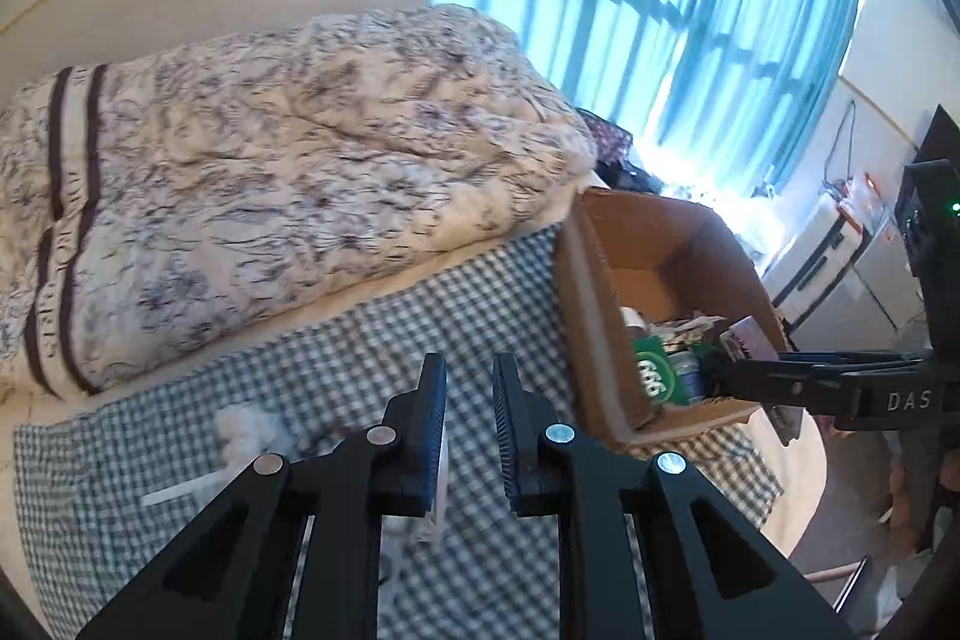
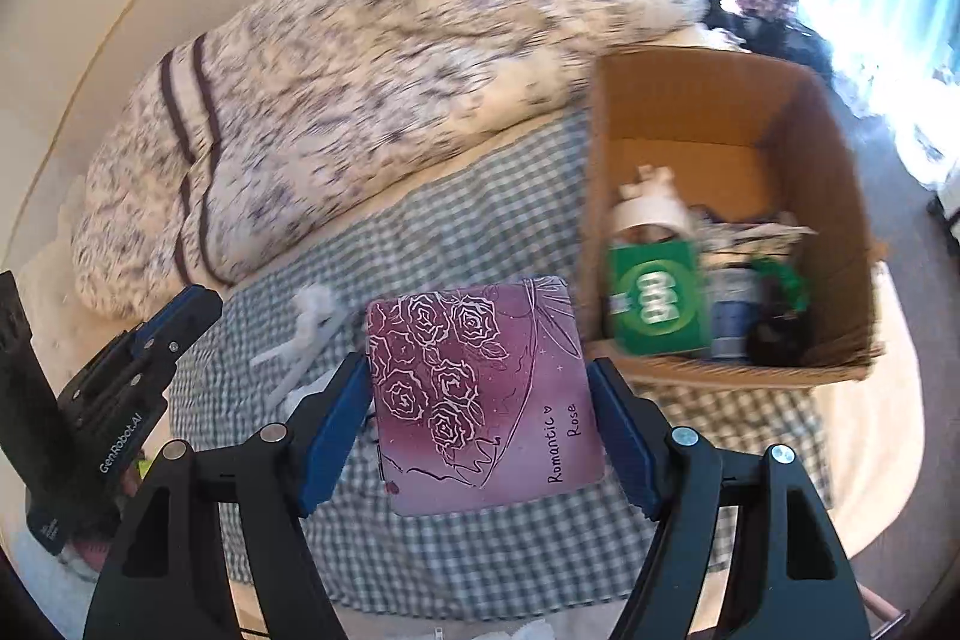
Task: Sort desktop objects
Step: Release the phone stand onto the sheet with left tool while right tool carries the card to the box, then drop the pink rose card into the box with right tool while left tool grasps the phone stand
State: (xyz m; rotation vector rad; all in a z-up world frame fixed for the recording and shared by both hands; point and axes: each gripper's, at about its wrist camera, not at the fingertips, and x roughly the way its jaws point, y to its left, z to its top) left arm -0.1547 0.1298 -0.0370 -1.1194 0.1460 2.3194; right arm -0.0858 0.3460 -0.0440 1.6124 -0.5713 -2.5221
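Your right gripper (image 2: 480, 424) is full w/ the purple rose pack (image 2: 480, 400), clamped between the pads, so it needs width to pass. The cardboard box (image 2: 840, 196) sits right of it on the checked cloth (image 2: 480, 244); its near wall stands between you and the inside. The box's near half is crowded: green carton (image 2: 654, 298), white bottle (image 2: 651, 208), dark bits at right. The far half is bare floor, room to drop in. The folded quilt (image 2: 372, 58) blocks the back-left. Left gripper (image 1: 469, 430), nearly shut, hangs over open cloth; white scraps (image 1: 246, 427) lie just left.
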